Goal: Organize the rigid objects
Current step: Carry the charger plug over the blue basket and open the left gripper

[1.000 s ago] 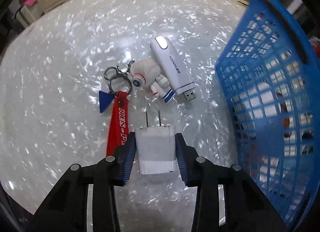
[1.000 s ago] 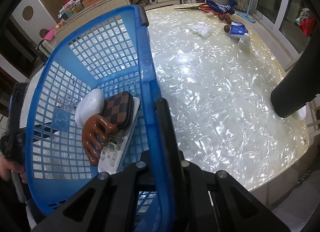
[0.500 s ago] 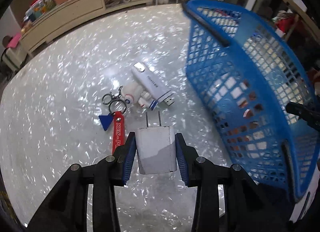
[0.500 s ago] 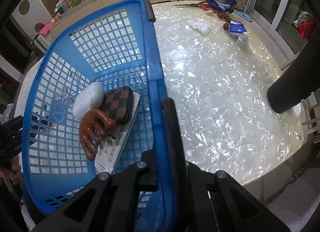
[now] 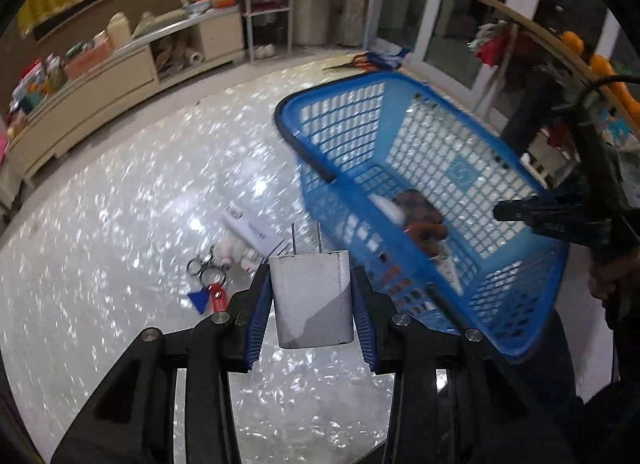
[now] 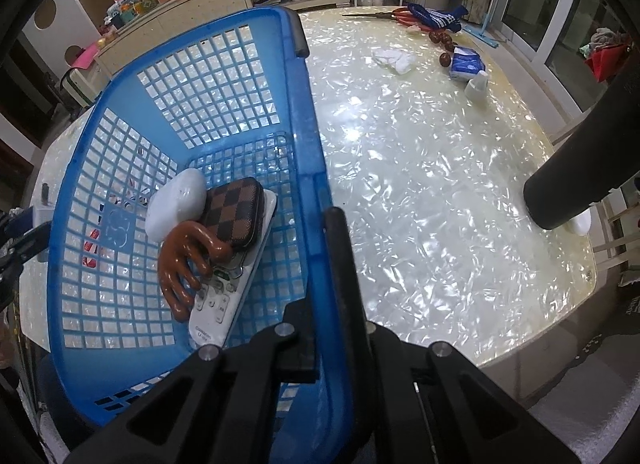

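Our left gripper [image 5: 312,300] clamps a white charger [image 5: 311,298] above the table [image 5: 100,224]; our right gripper [image 6: 324,304] pinches the blue basket [image 6: 308,136] rim, jaws closed tight.

This is a lived-in room of a home, used for dining and storage. A big table [image 6: 440,192] with a shimmering pearly top fills the near ground. Along the far wall runs a low cream sideboard [image 5: 108,80], its top crowded with boxes, jars and bottles, and paper rolls sit in an open shelf of it. Right of it stands a metal rack [image 5: 268,4]. On the right are glass sliding doors [image 6: 560,12]. Scissors [image 6: 384,15], a tissue pack [image 6: 466,64] and a crumpled tissue [image 6: 394,58] lie at the table's far end.
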